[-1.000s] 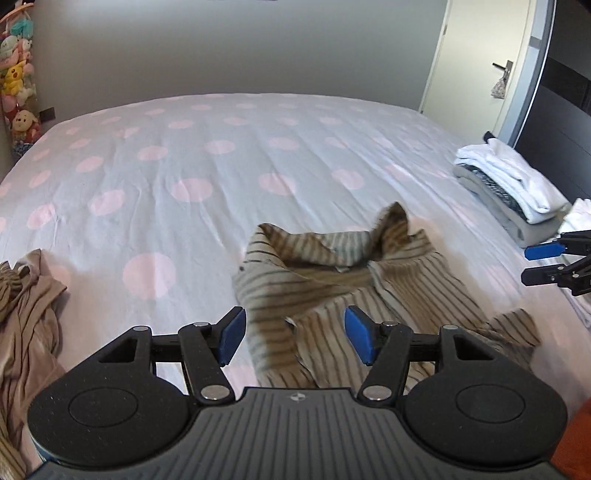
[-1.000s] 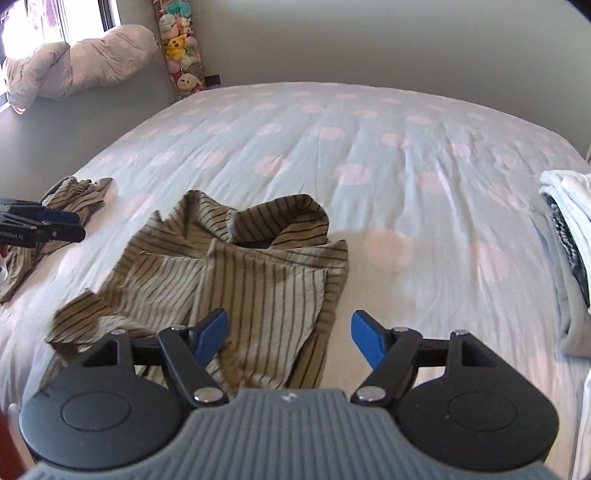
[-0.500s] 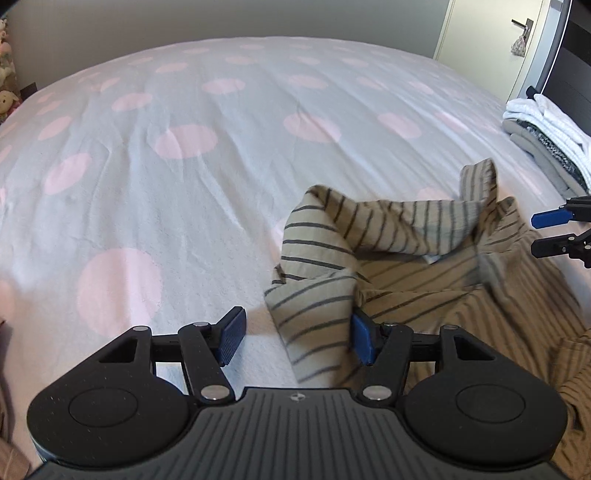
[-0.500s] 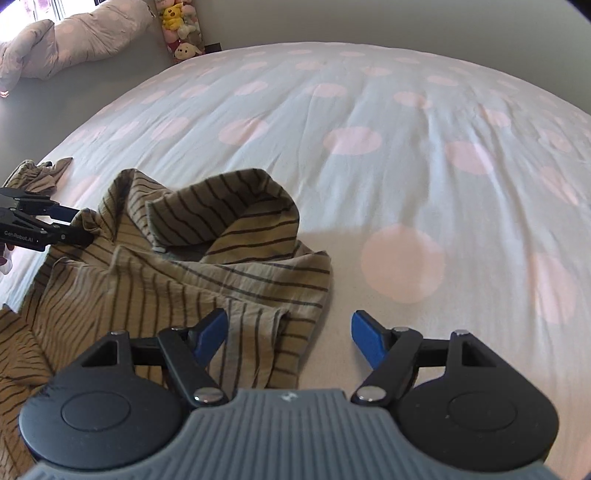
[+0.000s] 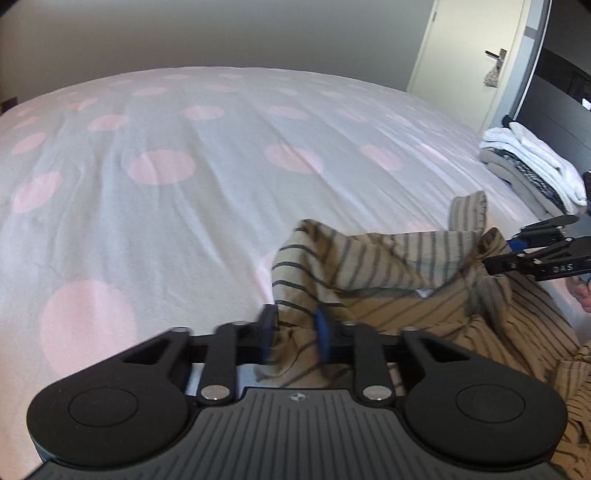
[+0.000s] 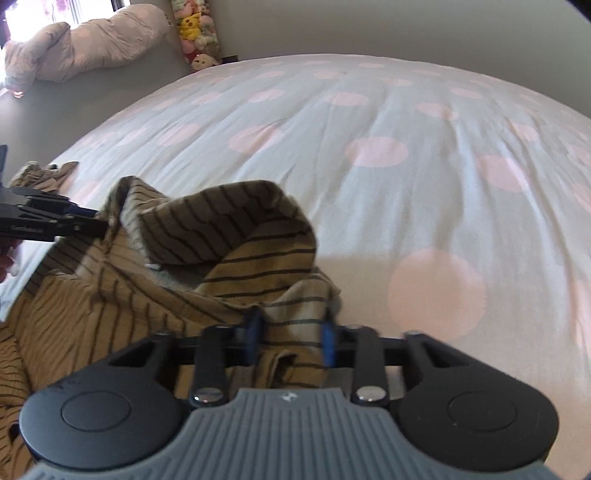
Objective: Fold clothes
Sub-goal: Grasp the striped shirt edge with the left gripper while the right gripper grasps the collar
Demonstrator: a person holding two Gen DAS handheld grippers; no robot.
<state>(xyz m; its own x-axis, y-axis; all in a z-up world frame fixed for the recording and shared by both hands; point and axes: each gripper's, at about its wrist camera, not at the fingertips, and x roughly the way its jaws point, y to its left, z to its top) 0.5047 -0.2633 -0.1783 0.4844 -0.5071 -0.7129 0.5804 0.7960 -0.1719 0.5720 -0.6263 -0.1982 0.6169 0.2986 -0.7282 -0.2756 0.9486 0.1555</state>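
Note:
A tan shirt with dark stripes (image 5: 399, 258) lies crumpled on the bed, also in the right wrist view (image 6: 229, 229). My left gripper (image 5: 293, 332) is shut on the shirt's left shoulder edge, fabric bunched between its blue pads. My right gripper (image 6: 290, 338) is shut on the shirt's right shoulder edge. Each gripper shows in the other's view: the right one (image 5: 535, 254) at the collar's far side, the left one (image 6: 55, 221) at the left edge.
The bed (image 5: 184, 166) has a pale sheet with pink dots. A stack of folded clothes (image 5: 532, 166) sits at its right side near a door. Another crumpled garment (image 6: 44, 171) lies at the left. Plush toys (image 6: 195, 33) hang in the corner.
Both grippers moved forward onto the shirt's shoulders and closed from open onto the fabric. The collar area has lifted and bunched between them.

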